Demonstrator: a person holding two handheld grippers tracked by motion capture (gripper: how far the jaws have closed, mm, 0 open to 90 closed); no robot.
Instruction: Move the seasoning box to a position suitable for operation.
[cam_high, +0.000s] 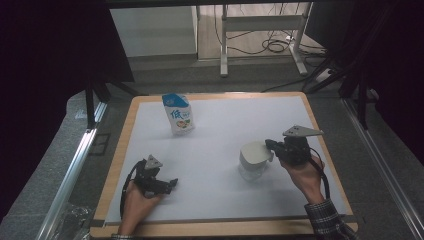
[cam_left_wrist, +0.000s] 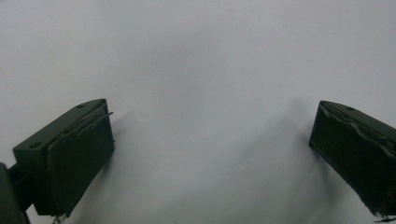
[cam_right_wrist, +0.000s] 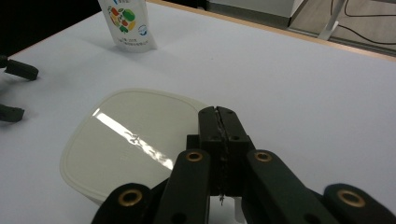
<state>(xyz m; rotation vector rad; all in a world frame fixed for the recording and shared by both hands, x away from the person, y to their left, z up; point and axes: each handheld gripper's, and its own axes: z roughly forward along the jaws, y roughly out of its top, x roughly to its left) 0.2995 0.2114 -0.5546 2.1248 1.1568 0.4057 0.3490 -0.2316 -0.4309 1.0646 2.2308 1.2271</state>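
**Lid gripped at its edge, container not yet opened**

Nearest, at the left, the left gripper (cam_high: 172, 183) rests low over the white surface (cam_high: 225, 200), its jaws spread wide with nothing between them; in the left gripper view there is just bare surface between the two black pads. At the right, a little farther in, the right gripper (cam_high: 270, 145) meets the right edge of the cream lid (cam_right_wrist: 123, 140) that sits on a clear container (cam_high: 250, 172). In the right gripper view its jaws are pressed together, and they seem to pinch the lid's rim, though the actual contact is hidden beneath them. The lid looks seated or only slightly tilted, so by my reading the grasp is made and the lifting off is what remains. Farthest, toward the left, a blue and white pouch (cam_high: 178, 114) stands upright, well apart from both grippers and untouched.

Counted: two grippers, one lid, one container, one pouch, one surface.
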